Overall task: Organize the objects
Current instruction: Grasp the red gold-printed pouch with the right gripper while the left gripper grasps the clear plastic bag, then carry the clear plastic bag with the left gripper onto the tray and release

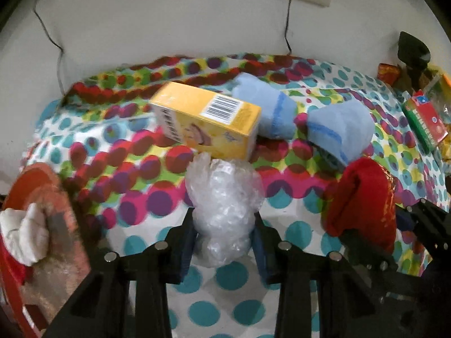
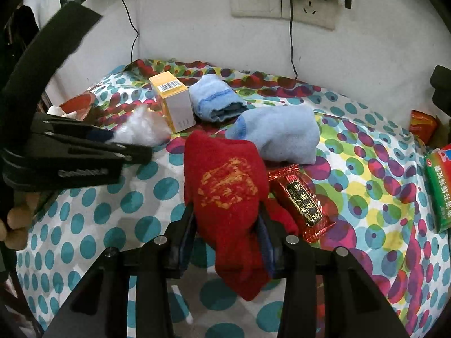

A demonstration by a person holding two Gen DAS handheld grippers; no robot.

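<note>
My left gripper (image 1: 225,219) is shut on a crumpled wad of clear bubble wrap (image 1: 224,205) just above the polka-dot cloth (image 1: 141,163). My right gripper (image 2: 227,219) is shut on a red sock with a gold print (image 2: 225,186); the sock also shows in the left wrist view (image 1: 360,197). A yellow box with a barcode (image 1: 205,118) lies behind the bubble wrap, touching it. Two rolled light-blue socks, one (image 1: 265,109) beside the box and another (image 1: 338,132) to its right, lie behind. The left gripper and the wrap show in the right wrist view (image 2: 112,138).
A red snack bar wrapper (image 2: 301,200) lies right of the red sock. A green-and-red medicine box (image 2: 439,188) and orange packets (image 2: 421,125) sit at the right edge. A red chair with a white rag (image 1: 25,236) is at left. Wall sockets and cables (image 2: 282,0) are behind.
</note>
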